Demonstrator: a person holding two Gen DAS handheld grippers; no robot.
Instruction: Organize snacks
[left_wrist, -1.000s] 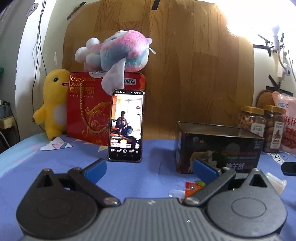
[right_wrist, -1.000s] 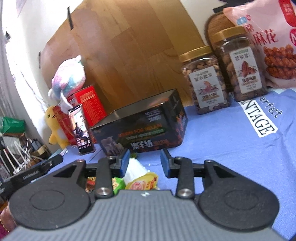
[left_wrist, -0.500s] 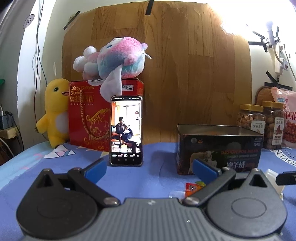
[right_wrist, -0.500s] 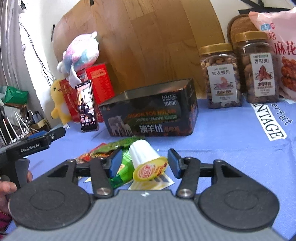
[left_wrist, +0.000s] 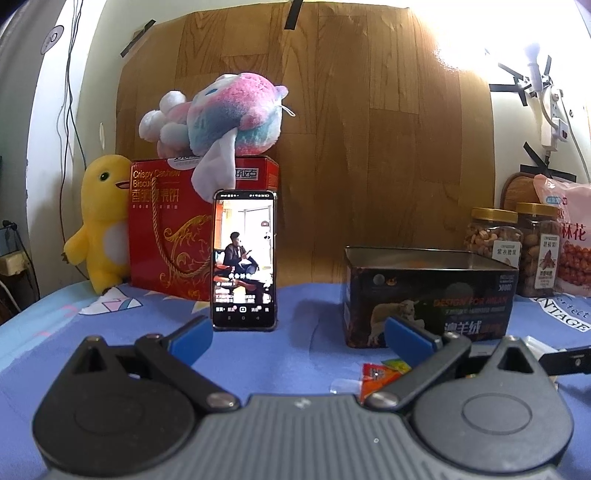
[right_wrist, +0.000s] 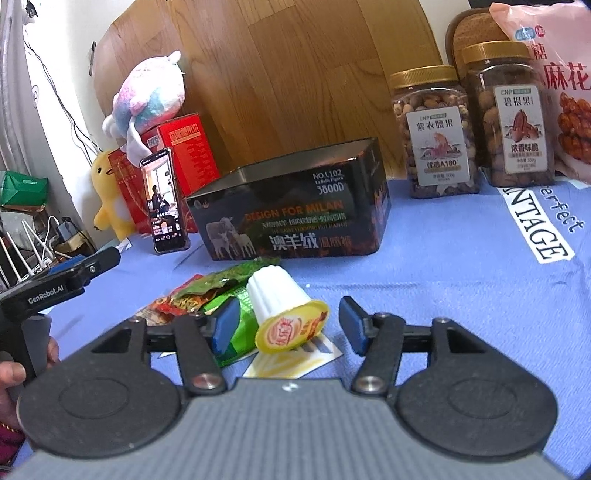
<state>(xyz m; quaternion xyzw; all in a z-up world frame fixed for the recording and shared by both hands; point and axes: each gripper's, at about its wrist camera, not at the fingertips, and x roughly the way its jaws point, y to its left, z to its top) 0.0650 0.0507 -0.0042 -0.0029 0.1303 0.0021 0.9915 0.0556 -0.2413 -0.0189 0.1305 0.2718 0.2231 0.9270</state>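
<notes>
Home room: plush toys (left_wrist: 229, 114) on red gift box (left_wrist: 166, 229), phone (left_wrist: 243, 260), nut jars (right_wrist: 432, 129), cloth-covered table (right_wrist: 461, 266), wall power strip (left_wrist: 550, 122).

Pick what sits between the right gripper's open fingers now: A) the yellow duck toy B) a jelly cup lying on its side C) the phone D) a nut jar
B: in the right wrist view the right gripper is open around a white jelly cup lying on its side with its yellow lid facing the camera, untouched by either finger.
</notes>
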